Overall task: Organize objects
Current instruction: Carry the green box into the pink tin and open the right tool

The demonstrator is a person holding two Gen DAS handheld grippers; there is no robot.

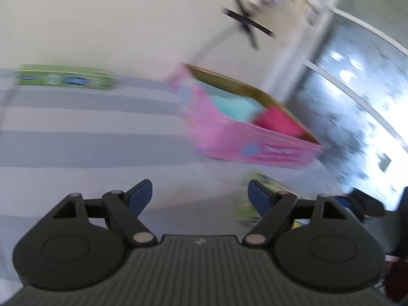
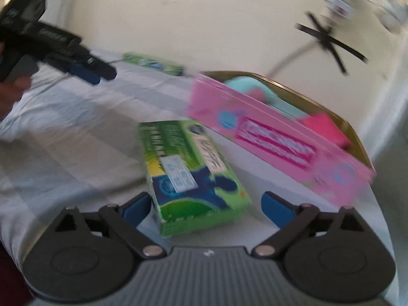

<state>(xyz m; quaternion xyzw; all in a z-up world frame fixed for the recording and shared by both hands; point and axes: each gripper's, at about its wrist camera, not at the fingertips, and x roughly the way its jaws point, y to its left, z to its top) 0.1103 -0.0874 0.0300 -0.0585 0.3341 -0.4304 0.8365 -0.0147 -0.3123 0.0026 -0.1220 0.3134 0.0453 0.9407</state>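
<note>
Green carton (image 2: 193, 176) lies flat on the striped cloth (image 2: 63, 127), its near end between the right gripper (image 2: 206, 207)'s blue fingertips (image 2: 278, 207). Those jaws stand wide, with a clear gap on the right side; on the left the pad is just beside the carton, and blur hides whether it touches. Just beyond the carton stands the open pink box (image 2: 275, 137), with a teal item (image 2: 255, 89) and a red-pink item (image 2: 323, 125) inside.

The right wrist view alone shows the left gripper (image 2: 86, 70) from outside, hovering over the cloth at upper left, near a second green carton (image 2: 153, 62).

The left wrist view shows that gripper (image 1: 200, 195) with its jaws apart and nothing between them, the pink box (image 1: 244, 140) ahead to the right, the far carton (image 1: 63, 77) at left, and a green blur (image 1: 247, 211) behind its right fingertip.
</note>
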